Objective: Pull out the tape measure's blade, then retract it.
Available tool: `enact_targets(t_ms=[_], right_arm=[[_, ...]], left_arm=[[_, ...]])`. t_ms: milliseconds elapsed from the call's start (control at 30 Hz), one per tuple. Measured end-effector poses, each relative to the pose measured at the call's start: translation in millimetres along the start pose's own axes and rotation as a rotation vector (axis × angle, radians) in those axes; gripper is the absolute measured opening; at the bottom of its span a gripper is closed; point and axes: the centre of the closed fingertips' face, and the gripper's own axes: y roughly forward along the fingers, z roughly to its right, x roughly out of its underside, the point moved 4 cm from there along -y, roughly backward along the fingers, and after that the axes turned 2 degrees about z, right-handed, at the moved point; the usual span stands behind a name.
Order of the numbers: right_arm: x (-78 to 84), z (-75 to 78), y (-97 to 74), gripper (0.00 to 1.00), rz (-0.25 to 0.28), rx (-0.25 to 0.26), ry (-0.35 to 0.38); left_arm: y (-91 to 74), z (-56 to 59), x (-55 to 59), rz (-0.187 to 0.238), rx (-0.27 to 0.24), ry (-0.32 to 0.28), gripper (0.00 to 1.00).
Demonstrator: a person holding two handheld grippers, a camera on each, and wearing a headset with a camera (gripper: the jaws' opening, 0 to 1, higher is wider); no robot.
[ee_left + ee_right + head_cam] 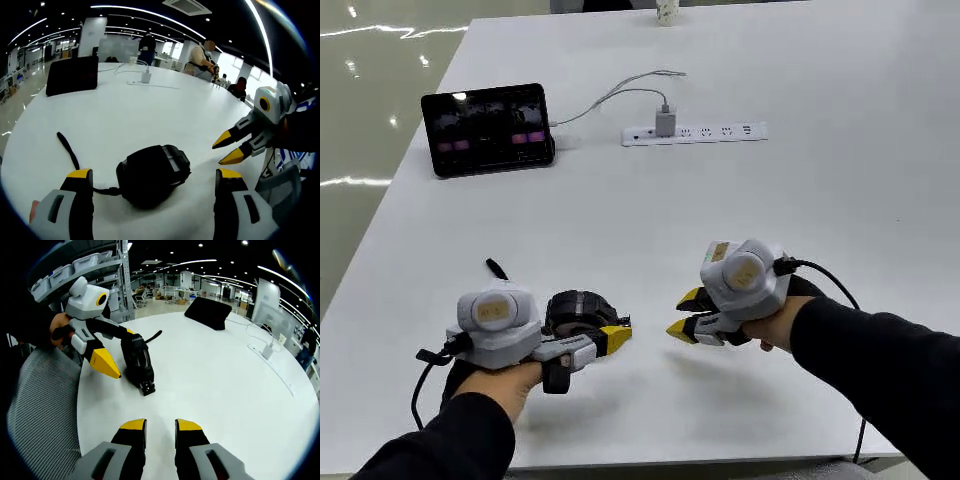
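Left gripper [152, 175] wide open, straddling tape measure [578, 310] without contact; right gripper [160, 426] nearby right, barely open, empty.

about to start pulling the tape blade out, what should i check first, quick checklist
1. Tape measure lies between the jaws of the left gripper: ok, it rests on the table.
2. Left gripper clamped on the case: not ok, jaws wide open with a gap on either side.
3. Blade fully wound in: ok, none drawn out.
4. Blade tip faces the right gripper: ok, as far as the right gripper view shows.
5. Right gripper free to take the tip: ok, jaws a little apart, holding nothing.
6. Strap out of the pull path: ok, it trails behind the case.
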Motion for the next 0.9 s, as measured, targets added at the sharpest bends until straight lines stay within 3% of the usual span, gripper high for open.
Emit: enact_targets(t_ms=[267,500,900], right_arm=[[16.6,7.9,-29.5,0.22,0.016,0.058,0.057],[29.4,13.0,-50.4,0.26,0.022,0.095,0.102],[57.6,22.7,-86.7,0.40,0.020,0.150,0.176]], left_arm=[[-13.0,0.0,1.3,-0.021,0.067,0.015,0.99],[-28.8,-6.9,3.9,-0.037,0.083,0.050,0.99],[-52.8,-27.0,0.9,-0.041,0.108,0.065,0.99]])
